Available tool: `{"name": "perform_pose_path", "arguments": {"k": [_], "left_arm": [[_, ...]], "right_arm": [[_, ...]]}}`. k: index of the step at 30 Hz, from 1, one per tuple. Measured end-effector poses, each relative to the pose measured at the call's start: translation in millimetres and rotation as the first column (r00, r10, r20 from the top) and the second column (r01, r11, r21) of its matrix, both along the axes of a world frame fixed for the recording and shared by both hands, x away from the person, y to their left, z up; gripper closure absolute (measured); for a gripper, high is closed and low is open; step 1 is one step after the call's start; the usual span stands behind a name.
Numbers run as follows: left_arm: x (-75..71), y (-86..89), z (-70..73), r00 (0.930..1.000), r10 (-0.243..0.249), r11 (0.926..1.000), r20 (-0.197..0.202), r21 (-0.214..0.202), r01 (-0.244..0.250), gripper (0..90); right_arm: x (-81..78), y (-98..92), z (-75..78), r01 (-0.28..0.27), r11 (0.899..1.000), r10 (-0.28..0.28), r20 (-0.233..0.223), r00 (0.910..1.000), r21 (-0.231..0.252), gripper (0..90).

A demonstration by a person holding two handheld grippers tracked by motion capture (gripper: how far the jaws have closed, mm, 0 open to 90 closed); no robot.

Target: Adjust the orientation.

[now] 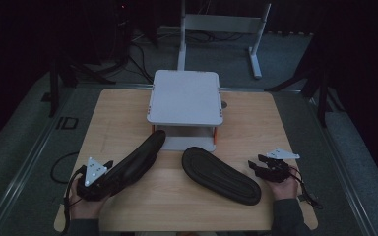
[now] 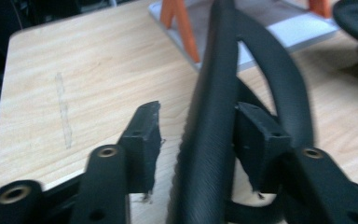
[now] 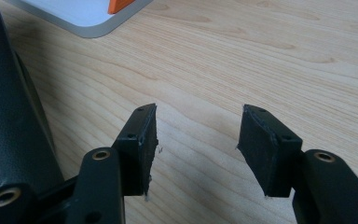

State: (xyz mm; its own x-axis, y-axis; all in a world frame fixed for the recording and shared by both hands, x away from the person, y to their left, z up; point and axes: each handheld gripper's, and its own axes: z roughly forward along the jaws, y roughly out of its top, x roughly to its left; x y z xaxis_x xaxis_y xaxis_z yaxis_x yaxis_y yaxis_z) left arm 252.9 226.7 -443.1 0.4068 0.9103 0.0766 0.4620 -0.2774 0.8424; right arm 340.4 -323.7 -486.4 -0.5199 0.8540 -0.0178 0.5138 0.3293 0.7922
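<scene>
high view: dim, dark surround | gripper views: brighter, evenly lit | left gripper view: motion-blurred

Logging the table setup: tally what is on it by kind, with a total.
Black slippers: 2, one at the left gripper, one lying sole-up
Grey two-tier stand with orange legs: 1
Handheld grippers: 2, left, right
Total: 5

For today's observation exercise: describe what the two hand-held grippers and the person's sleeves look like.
Both tools are black. The left gripper and right gripper each carry a pale grey three-cornered plate with small dark dots on top. Their fingers are flat, blocky black pads on arms with brass-coloured rivet holes. A thin black cable trails from each. The person's sleeves are dark grey.
</scene>
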Motion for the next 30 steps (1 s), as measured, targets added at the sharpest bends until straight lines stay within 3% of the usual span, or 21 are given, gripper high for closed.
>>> {"name": "perform_pose_path", "arguments": {"k": [6, 7, 10, 12, 14, 20, 30], "left_arm": [[5.9, 2.9, 1.1, 0.9970, 0.068, 0.9975, 0.037, 0.020, -0.068, 43.7], [5.4, 3.8, 1.7, 0.9957, 0.079, 0.9968, 0.048, 0.011, -0.080, 40.5], [2.6, 8.1, 3.6, 0.9931, 0.089, 0.9956, 0.077, -0.036, -0.086, 41.7], [1.2, 12.7, 5.2, 0.9936, 0.080, 0.9935, 0.080, -0.087, -0.073, 40.9], [0.7, 16.3, 6.3, 0.9941, 0.075, 0.9921, 0.078, -0.107, -0.066, 39.3], [1.4, 12.5, 4.4, 0.9955, 0.071, 0.9938, 0.064, -0.090, -0.065, 39.6], [6.9, -11.5, 4.7, 0.9977, 0.026, 0.9985, 0.063, -0.050, -0.023, 38.9]], "right_arm": [[-0.2, -1.5, 0.2, 0.004, 1.000, -0.004, 0.000, 1.0000, 0.003, 46.0], [-0.1, -1.4, 0.1, 0.003, 1.000, -0.003, 0.001, 1.0000, 0.002, 46.0], [-0.2, -0.9, 0.1, 0.002, 1.000, -0.002, 0.000, 1.0000, 0.002, 46.0], [-0.2, -0.7, 0.0, 0.001, 1.000, -0.001, -0.001, 1.0000, 0.002, 46.0], [0.0, -0.4, -0.1, 0.001, 1.000, -0.001, -0.002, 1.0000, 0.000, 46.0], [-0.4, 0.5, 0.6, -0.002, 1.000, 0.002, 0.002, 1.0000, -0.001, 46.0], [-4.2, 3.3, 7.0, -0.017, 1.000, 0.016, 0.019, 0.9997, 0.006, 45.9]]}}
